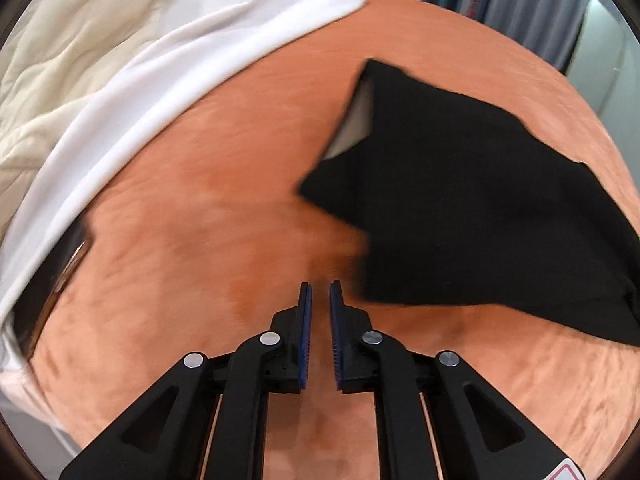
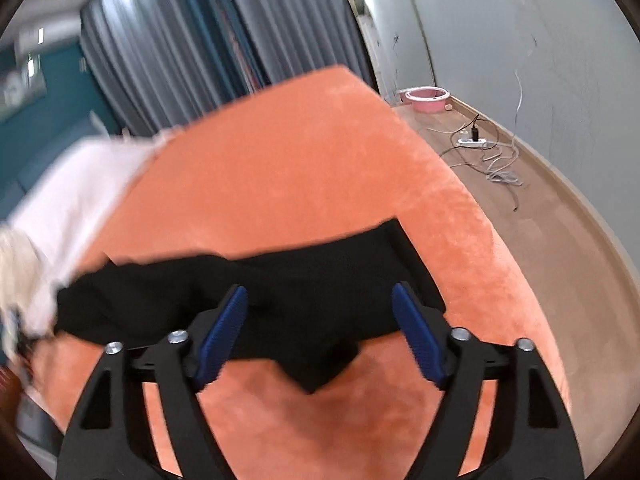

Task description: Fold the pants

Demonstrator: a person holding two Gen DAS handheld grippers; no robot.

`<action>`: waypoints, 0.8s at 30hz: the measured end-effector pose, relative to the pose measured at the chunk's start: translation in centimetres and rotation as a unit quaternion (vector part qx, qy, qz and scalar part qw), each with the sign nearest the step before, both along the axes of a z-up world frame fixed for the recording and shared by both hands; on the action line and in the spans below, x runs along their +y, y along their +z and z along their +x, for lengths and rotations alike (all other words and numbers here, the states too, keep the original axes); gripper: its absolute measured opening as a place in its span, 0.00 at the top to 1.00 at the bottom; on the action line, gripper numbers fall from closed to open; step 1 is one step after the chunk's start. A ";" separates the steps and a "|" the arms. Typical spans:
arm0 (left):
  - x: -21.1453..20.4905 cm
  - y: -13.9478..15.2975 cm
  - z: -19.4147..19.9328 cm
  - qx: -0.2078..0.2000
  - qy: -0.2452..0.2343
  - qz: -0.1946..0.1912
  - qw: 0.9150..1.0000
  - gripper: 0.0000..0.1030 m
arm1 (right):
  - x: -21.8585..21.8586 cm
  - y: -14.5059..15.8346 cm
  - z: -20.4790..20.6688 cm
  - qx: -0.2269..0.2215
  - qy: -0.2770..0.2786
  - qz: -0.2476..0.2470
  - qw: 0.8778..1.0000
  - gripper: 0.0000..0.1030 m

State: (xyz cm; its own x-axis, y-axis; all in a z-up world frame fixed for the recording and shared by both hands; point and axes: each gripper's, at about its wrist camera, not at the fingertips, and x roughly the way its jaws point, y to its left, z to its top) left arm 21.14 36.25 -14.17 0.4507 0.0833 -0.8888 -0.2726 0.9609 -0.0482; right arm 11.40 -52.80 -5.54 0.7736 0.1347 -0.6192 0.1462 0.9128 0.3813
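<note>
The pants (image 1: 460,208) are laid crumpled on the bed cover (image 1: 200,220), to the right of the left gripper (image 1: 320,292) and just beside its fingertips, which are held nearly together over bare cover with nothing between them. To the far left, a sheet (image 1: 168,80) is spread along the cover's edge, with a quilt (image 1: 60,60) bunched beyond it. In the right wrist view, the pants (image 2: 280,292) are stretched crosswise just beyond the right gripper (image 2: 320,300), whose jaws are spread wide above them. Curtains (image 2: 200,40) are hung behind the bed. On the floor (image 2: 540,200) to the right, a basin (image 2: 428,98) is set by the wall, with a power strip (image 2: 474,141) and cables nearer.
</note>
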 end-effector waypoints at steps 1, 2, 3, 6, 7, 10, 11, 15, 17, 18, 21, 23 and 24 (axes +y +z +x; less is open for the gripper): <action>0.4 -0.1 -0.2 0.003 0.009 -0.005 1.000 0.93 | -0.4 0.0 0.4 0.008 -0.006 0.016 1.000 0.23; 0.6 -0.1 -0.6 0.000 0.015 -0.017 1.000 0.93 | -0.4 -0.1 1.0 0.017 -0.010 0.019 1.000 0.23; 0.6 0.1 -1.0 -0.007 0.021 -0.028 0.999 0.93 | -0.4 -0.4 1.7 0.030 -0.008 0.016 0.999 0.23; -0.9 1.3 -2.3 -0.032 0.011 -0.058 0.998 0.93 | 1.0 -3.0 4.3 0.083 0.002 -0.017 0.996 0.23; -1.4 1.6 -2.8 -0.035 0.005 -0.061 0.997 0.92 | 1.4 -4.4 5.6 0.111 0.002 -0.023 0.994 0.23; -3.5 2.7 -3.3 -0.037 -0.011 -0.067 0.997 0.82 | 1.7 -6.8 7.8 0.154 -0.012 -0.006 0.988 0.23; -4.0 3.2 -3.5 -0.036 -0.009 -0.072 0.997 0.73 | 1.7 -6.8 7.9 0.156 -0.022 0.008 0.987 0.21; -3.4 4.1 -4.2 -0.045 0.011 -0.132 0.990 0.55 | 1.5 -4.7 5.9 0.128 -0.047 0.057 0.989 0.22; -3.5 4.4 -4.4 -0.050 0.019 -0.162 0.985 0.55 | 1.4 -2.9 4.0 0.097 -0.049 0.072 0.991 0.22; -3.5 4.5 -4.4 -0.052 0.024 -0.176 0.983 0.55 | 1.0 -2.6 3.8 0.090 -0.049 0.084 0.991 0.22; -4.3 4.3 -3.4 -0.052 0.020 -0.187 0.981 0.50 | 1.0 -2.5 3.5 0.107 -0.040 0.162 0.980 0.22; -5.2 3.7 -2.1 -0.047 0.024 -0.189 0.981 0.39 | 0.9 -3.8 4.8 0.128 -0.043 0.226 0.965 0.22; -5.4 3.1 -1.3 -0.044 0.031 -0.197 0.979 0.38 | 0.8 -4.3 5.4 0.138 -0.047 0.243 0.959 0.22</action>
State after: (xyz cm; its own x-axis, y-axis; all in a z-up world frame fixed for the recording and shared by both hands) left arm 19.82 30.81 -11.06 0.5312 -0.2291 -0.8157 -0.3087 0.8442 -0.4382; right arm 16.78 -52.02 -9.80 0.6127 0.3966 -0.6835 0.3761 0.6143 0.6936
